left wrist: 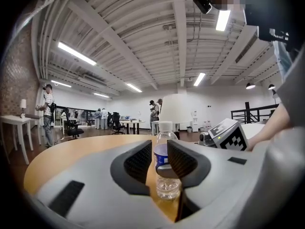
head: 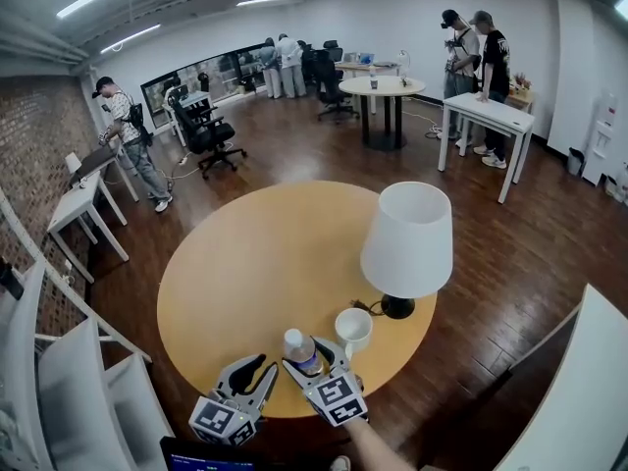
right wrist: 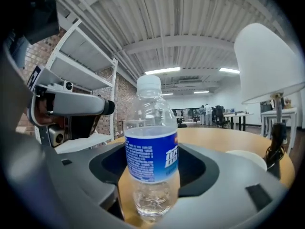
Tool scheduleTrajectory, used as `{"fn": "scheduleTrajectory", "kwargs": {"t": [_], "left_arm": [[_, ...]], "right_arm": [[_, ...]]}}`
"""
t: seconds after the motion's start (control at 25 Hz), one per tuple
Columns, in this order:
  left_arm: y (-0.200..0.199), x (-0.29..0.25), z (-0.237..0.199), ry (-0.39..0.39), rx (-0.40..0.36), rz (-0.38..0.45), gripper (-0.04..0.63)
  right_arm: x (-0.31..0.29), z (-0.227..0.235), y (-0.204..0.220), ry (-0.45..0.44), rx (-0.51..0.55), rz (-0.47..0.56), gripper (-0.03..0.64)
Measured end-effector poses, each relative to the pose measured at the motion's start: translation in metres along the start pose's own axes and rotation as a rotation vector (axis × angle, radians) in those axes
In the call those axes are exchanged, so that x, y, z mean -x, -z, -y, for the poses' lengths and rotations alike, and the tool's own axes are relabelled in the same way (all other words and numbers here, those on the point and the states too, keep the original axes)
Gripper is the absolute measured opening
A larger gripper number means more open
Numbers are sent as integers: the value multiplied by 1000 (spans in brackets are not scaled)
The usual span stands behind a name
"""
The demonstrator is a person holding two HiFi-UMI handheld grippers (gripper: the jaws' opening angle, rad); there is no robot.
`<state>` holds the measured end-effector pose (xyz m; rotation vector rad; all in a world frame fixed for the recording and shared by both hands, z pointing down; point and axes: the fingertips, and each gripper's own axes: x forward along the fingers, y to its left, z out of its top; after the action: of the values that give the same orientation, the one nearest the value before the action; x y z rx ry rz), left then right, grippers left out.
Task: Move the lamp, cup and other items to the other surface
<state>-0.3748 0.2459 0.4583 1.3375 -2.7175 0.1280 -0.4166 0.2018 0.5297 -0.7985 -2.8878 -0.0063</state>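
Right gripper (head: 309, 353) fingers clasp the bottle (right wrist: 151, 147), upright on the round wooden desk (head: 255, 263); left gripper (head: 267, 365) fingers hang released, empty, alongside; a jerky lift could strike the top-heavy, cone-shaded lamp (head: 407, 243) beyond the fingers, or the glossy white cup (head: 353, 328) just past them; thin, slick bottle plastic may crumple or slip.

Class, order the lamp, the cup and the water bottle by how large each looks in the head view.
1. lamp: clearly largest.
2 and 3. cup and water bottle: they look about alike from above, so they stay unranked.
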Motion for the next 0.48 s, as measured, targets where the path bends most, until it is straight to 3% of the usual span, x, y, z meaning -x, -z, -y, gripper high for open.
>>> {"fn": "scheduleTrajectory", "kwargs": {"t": [0.28, 0.48], "left_arm": [[-9, -14, 17, 35, 16, 22, 110], [-28, -45, 64, 161, 15, 82, 121]], "right_arm": [[29, 6, -27, 43, 6, 70, 287], [83, 39, -53, 153, -24, 128, 288]]}}
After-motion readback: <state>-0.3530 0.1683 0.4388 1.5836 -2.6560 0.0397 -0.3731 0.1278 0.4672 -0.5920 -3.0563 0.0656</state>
